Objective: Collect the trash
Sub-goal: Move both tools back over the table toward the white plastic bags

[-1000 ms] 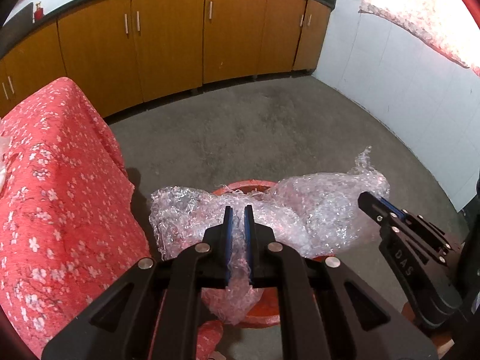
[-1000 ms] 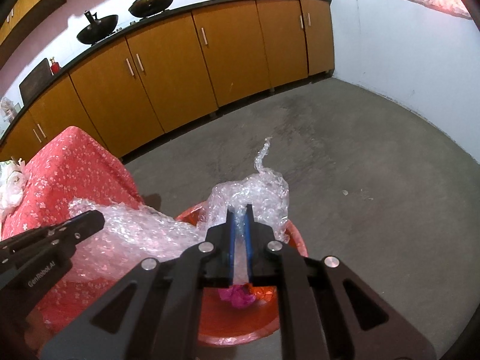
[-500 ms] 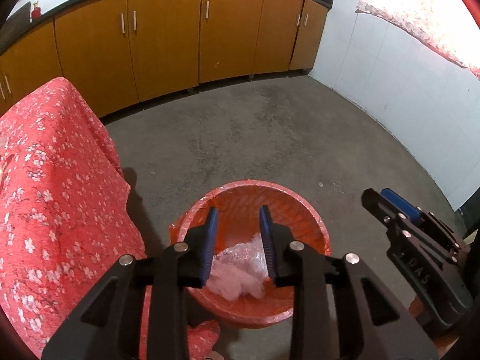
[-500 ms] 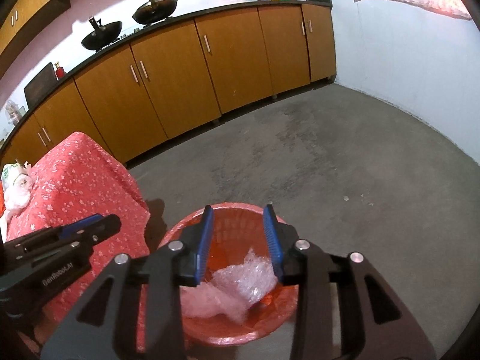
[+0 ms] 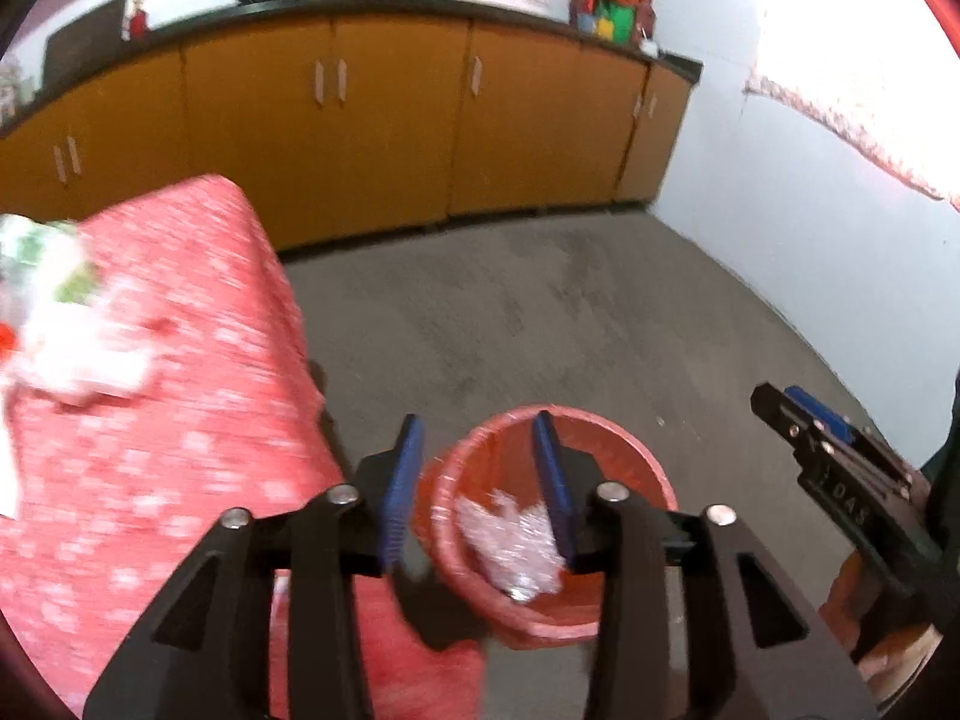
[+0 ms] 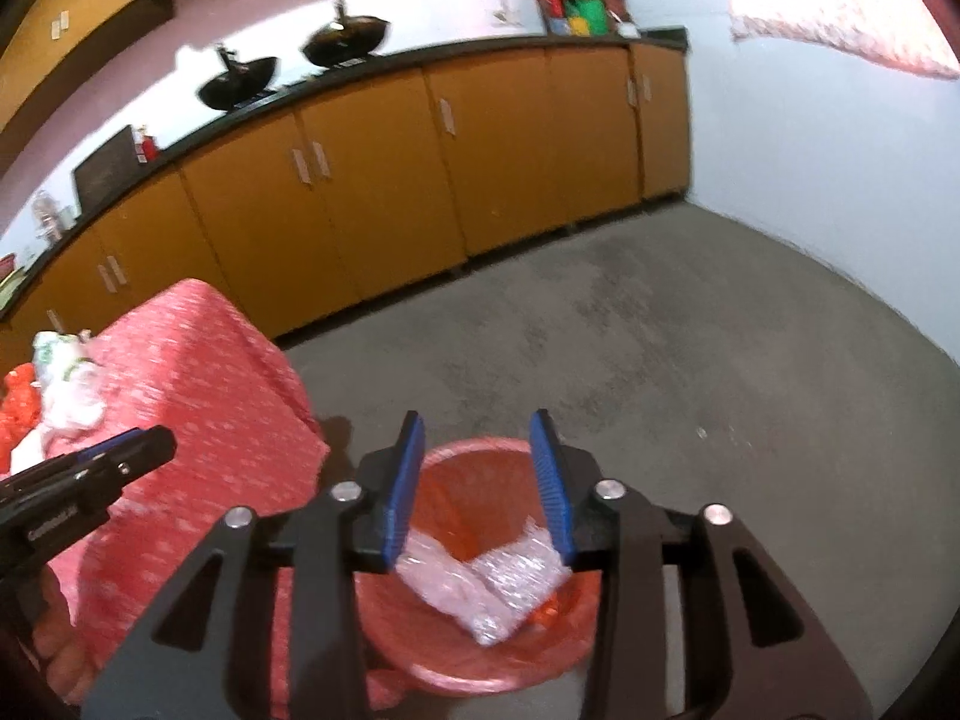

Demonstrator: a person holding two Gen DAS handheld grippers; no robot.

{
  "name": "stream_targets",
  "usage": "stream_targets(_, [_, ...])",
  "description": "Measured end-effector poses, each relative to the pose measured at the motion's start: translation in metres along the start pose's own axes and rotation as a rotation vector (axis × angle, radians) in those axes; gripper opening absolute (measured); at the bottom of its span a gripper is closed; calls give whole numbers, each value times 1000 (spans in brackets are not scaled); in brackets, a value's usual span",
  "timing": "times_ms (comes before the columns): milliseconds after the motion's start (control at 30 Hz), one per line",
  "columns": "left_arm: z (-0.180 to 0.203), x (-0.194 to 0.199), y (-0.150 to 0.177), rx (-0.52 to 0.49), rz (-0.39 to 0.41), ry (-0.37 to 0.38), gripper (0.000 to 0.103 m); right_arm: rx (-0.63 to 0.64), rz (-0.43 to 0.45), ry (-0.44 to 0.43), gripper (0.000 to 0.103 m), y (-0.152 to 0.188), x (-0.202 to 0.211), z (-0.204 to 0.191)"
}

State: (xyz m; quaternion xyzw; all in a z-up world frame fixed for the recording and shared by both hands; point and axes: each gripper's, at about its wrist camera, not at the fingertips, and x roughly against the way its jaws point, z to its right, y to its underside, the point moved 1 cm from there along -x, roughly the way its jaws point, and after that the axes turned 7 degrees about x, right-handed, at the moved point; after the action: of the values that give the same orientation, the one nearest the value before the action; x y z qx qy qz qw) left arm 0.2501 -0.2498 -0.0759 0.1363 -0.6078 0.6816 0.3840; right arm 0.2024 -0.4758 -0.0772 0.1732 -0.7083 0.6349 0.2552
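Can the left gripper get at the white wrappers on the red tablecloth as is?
Probably yes. The left gripper holds nothing, its jaws opening above the bin. The wrappers lie uncovered on the tablecloth, with nothing in between.

The right gripper (image 6: 478, 480) hangs above the red bin (image 6: 456, 666), its jaws opening and empty; bubble wrap (image 6: 486, 591) lies inside.
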Motion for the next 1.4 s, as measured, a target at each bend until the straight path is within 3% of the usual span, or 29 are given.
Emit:
stream_targets(233, [-100, 63, -1, 95, 82, -115, 54, 98, 54, -170, 61, -39, 11, -99])
stream_targets(433, [-188, 97, 9, 173, 127, -284, 59, 210, 40, -308, 66, -50, 2, -202])
stream_targets(500, [-211, 105, 12, 202, 139, -323, 61, 241, 36, -333, 72, -50, -2, -233])
stream_targets(600, [-244, 116, 17, 239, 154, -382, 62, 271, 24, -341, 81, -45, -11, -268])
stream_targets(700, [-270, 124, 19, 269, 172, -414, 66, 269, -5, -341, 82, -47, -25, -294])
stream_targets(1033, [-304, 128, 23, 302, 184, -408, 67, 314, -70, -263, 81, -49, -68, -342])
stream_targets(1133, [-306, 124, 22, 301, 173, -400, 67, 290, -101, -267, 77, -49, -73, -341])
stream_targets(1233, [-309, 120, 21, 317, 154, -380, 67, 296, -153, -280, 65, -45, -79, -344])
stream_targets(1400, [-310, 116, 19, 324, 142, -367, 67, 335, -146, -296, 12, -42, -75, -352])
